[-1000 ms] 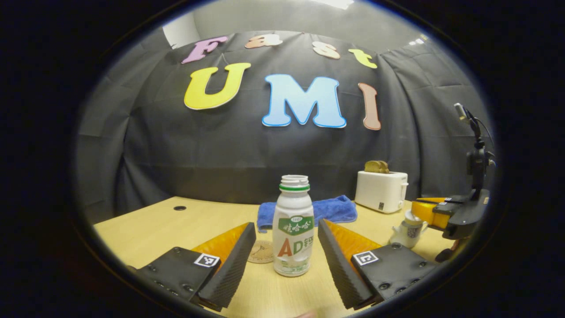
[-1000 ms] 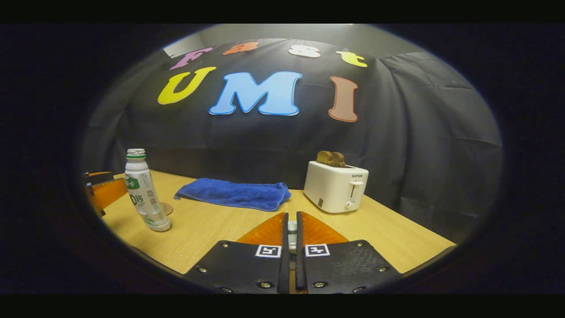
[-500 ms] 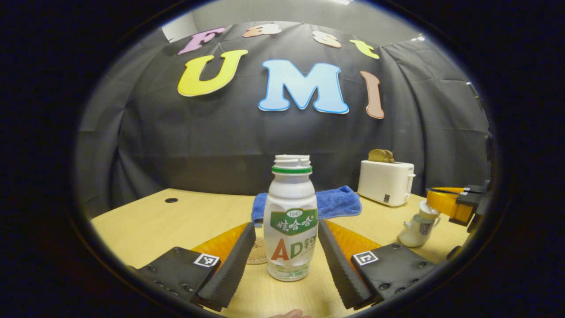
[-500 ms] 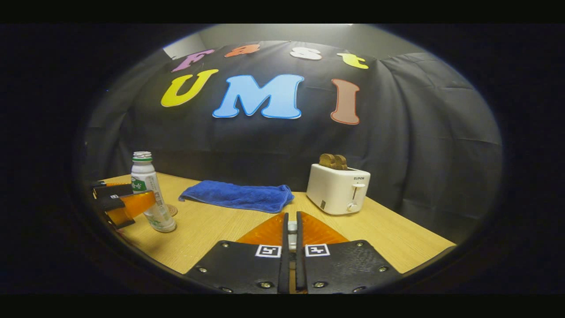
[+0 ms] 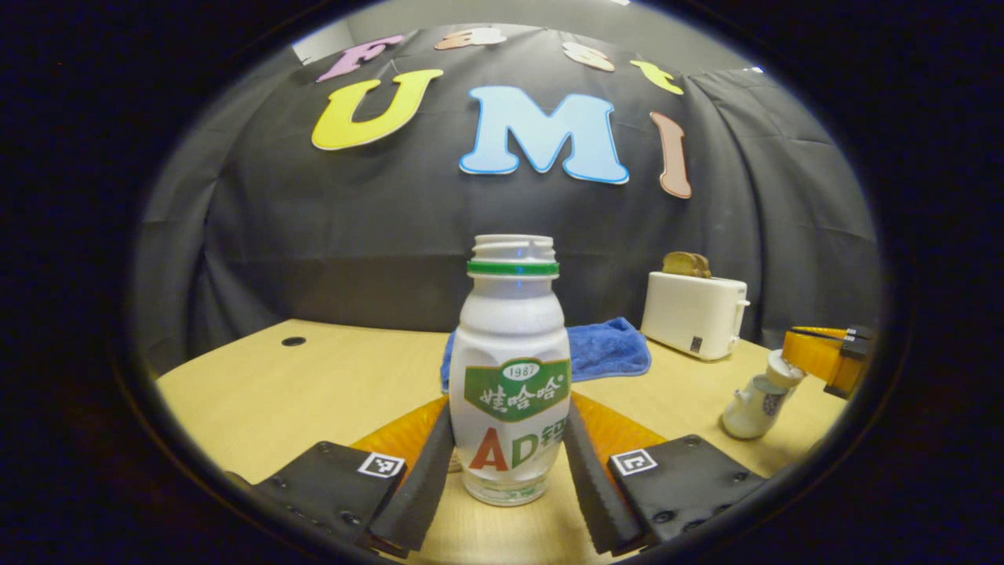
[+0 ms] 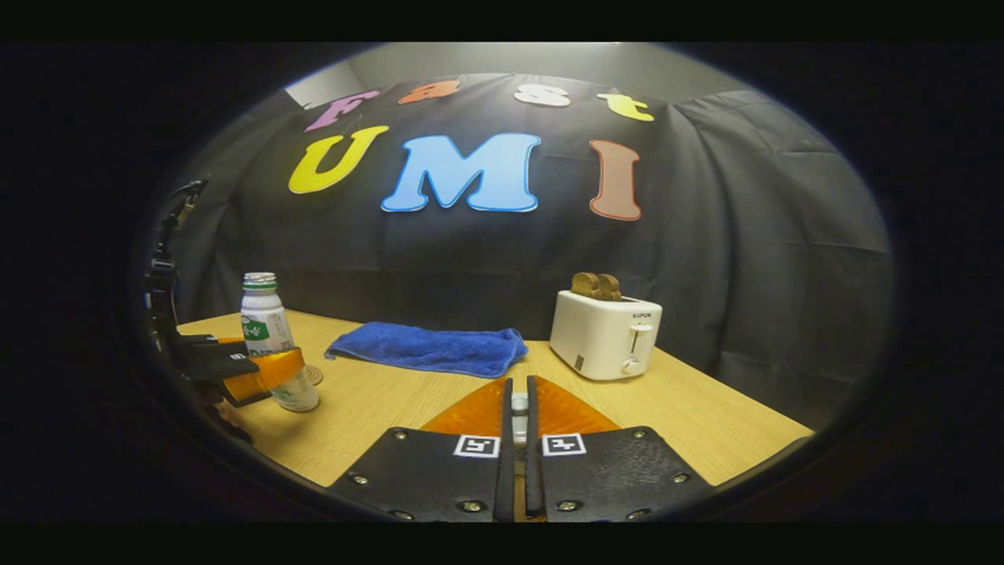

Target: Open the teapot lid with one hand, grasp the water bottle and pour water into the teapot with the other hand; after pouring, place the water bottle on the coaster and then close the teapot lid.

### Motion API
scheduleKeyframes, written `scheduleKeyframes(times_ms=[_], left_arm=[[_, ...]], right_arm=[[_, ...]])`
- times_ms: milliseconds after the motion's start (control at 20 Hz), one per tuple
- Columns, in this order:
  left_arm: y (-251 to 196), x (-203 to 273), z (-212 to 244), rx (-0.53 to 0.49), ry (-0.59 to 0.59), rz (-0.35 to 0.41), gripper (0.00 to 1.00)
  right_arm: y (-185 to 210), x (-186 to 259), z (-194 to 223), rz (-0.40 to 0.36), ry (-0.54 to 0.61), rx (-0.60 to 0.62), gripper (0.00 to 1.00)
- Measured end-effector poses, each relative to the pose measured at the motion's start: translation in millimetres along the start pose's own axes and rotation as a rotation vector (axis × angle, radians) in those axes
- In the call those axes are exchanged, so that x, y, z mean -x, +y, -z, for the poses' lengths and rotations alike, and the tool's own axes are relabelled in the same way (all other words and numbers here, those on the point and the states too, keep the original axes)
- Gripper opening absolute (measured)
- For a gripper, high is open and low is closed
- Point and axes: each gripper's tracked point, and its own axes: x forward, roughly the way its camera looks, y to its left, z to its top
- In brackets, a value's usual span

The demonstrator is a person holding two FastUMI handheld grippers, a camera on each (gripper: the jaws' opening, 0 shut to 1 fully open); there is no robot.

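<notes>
The bottle (image 5: 511, 377) stands upright and uncapped on the table (image 5: 314, 377), between the fingers of the left gripper (image 5: 508, 463), which close against its lower sides. Behind the bottle lies a blue towel (image 5: 608, 349). To the bottle's right stand a toaster (image 5: 694, 314) and, nearer, a small teapot (image 5: 754, 396).

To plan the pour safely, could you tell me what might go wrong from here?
1. The bottle is uncapped and the left tool flanks it low down; a lift could tip it and spill.
2. The right tool pinches the small lid of the teapot; it may slip or drag the teapot.
</notes>
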Motion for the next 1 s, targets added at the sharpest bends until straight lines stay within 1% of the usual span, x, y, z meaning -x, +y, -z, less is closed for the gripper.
scheduleKeyframes(times_ms=[200,400,550,750,800,850,900,950,1000], left_arm=[[-4,3,0,0.011,0.018,0.026,0.82],[-4,14,-7,-0.081,0.001,0.03,0.71],[-13,16,-17,-0.114,-0.019,0.048,0.76],[-22,13,-18,-0.207,-0.027,0.052,0.76],[-25,12,-19,-0.232,-0.026,0.054,0.81],[-28,12,-18,-0.252,-0.023,0.057,0.76],[-32,11,-16,-0.266,-0.018,0.065,0.76],[-37,10,-14,-0.279,-0.014,0.075,0.81],[-41,9,-13,-0.295,-0.01,0.081,0.81]], right_arm=[[5,17,-8,-0.017,-0.022,-0.014,0.06],[15,50,-6,-0.055,-0.015,-0.036,0.06],[17,80,-1,-0.059,-0.012,-0.04,0.06],[15,113,11,-0.062,0.005,-0.045,0.06],[15,121,14,-0.063,0.009,-0.047,0.06],[14,127,17,-0.061,0.012,-0.047,0.06],[13,133,21,-0.059,0.017,-0.051,0.05],[13,139,24,-0.065,0.02,-0.056,0.05],[13,144,27,-0.062,0.023,-0.055,0.05]])
